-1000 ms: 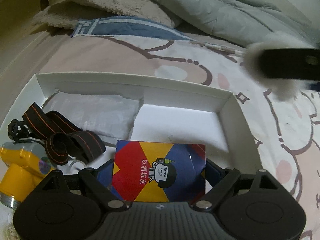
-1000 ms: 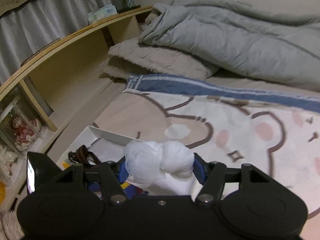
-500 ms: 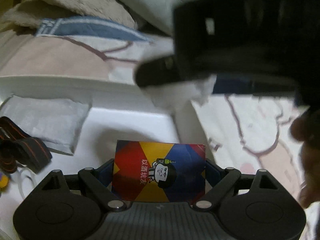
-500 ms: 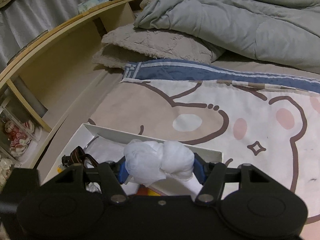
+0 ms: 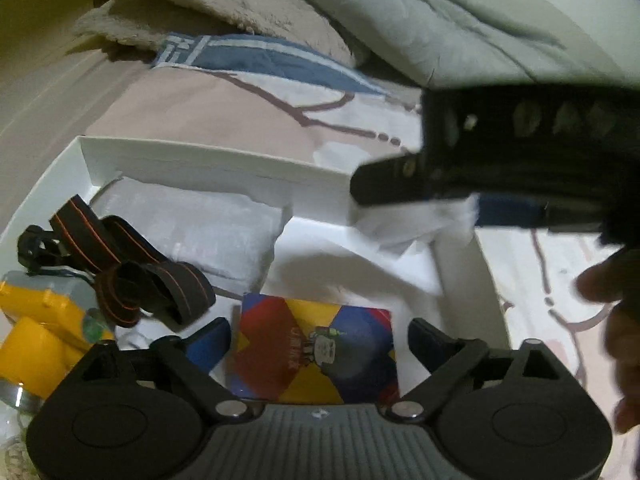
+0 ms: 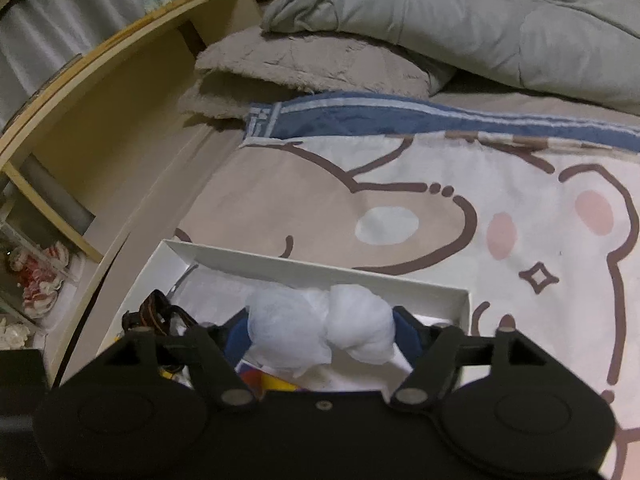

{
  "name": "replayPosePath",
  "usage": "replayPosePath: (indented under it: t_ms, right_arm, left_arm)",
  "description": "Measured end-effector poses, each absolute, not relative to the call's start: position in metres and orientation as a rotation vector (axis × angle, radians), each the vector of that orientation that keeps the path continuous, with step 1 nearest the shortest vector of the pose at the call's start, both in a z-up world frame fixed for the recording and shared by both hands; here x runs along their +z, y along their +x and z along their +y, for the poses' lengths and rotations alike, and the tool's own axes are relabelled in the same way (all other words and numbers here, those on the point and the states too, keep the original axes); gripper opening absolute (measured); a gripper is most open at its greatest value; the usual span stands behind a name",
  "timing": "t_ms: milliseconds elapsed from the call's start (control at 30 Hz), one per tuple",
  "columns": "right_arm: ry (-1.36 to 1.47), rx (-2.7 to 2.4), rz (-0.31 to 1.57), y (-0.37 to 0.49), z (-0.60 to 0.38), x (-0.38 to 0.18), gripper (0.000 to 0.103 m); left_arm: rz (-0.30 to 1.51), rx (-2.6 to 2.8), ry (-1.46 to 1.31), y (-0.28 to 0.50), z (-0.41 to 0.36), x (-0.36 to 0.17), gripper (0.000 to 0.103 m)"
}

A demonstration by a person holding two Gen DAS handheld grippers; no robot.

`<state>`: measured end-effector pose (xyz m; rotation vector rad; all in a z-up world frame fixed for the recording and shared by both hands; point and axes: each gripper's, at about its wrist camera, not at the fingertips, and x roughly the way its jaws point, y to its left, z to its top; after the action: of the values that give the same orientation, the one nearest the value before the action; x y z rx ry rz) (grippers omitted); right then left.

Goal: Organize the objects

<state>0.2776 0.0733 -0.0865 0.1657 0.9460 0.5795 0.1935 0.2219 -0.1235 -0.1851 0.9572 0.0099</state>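
Left gripper (image 5: 318, 346): lower centre of the left wrist view, angled down into the white box (image 5: 208, 160). Its fingers (image 5: 210, 342) are opening and stand clear on either side of one colourful card pack (image 5: 316, 354), which lies on the box floor.

Right gripper (image 6: 320, 330): lower centre of the right wrist view, angled down over the right end of the box. Its fingers are opening; one white cloth bundle (image 6: 320, 330) sits between them, and the pads still touch its sides.

Box contents, left half of the left wrist view: one black strap with orange lines (image 5: 132, 268), one yellow device (image 5: 36, 336), one clear flat pouch (image 5: 208, 232).

Upper frame: the bear-print bed sheet (image 6: 460, 200), one beige pillow (image 6: 316, 64), one grey duvet (image 6: 460, 16).
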Motion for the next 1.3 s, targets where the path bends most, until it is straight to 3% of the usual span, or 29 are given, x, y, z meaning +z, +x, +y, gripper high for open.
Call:
replayPosePath:
  t_ms: [433, 1300]
  right_arm:
    - [0.142, 0.546, 0.944, 0.267, 0.049, -0.081, 0.081]
    - [0.024, 0.590, 0.738, 0.170, -0.030, -0.006, 0.093]
  left_arm:
    - [0.947, -0.043, -0.122, 0.179, 0.203, -0.101, 0.096]
    - [0.866, 0.136, -0.105, 0.099, 0.202, -0.018, 0.099]
